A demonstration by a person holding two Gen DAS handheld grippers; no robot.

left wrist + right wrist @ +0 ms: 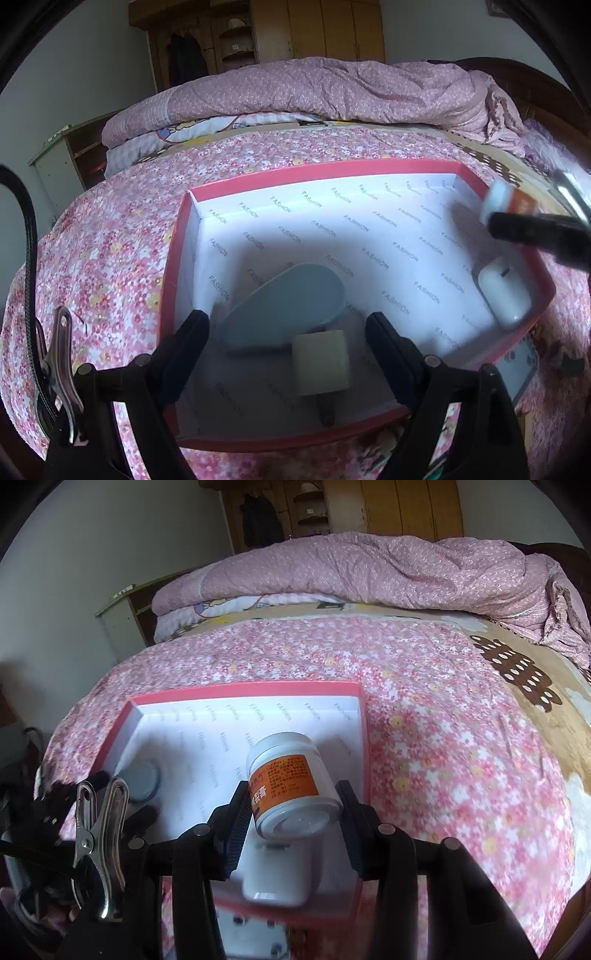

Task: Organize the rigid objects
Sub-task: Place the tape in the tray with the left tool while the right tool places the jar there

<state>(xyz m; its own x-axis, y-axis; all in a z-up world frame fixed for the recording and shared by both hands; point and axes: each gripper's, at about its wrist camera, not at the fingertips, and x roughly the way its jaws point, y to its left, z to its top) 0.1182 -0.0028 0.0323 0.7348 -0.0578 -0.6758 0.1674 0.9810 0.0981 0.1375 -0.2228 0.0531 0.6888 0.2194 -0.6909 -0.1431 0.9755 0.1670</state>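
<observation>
1. The right gripper (291, 812) clamps a white jar with an orange label (291, 786), tilted on its side above the red-rimmed box (251, 692); being round, it may roll once let go.
2. Below it lies a white computer mouse (504, 291); a careless release could strike it.
3. The left gripper (288, 332) hangs wide and empty over a grey-blue case (284, 306) and cream block (321, 362), risking a bump.
4. The box rests on soft bedding (443, 738) and could tip.
</observation>
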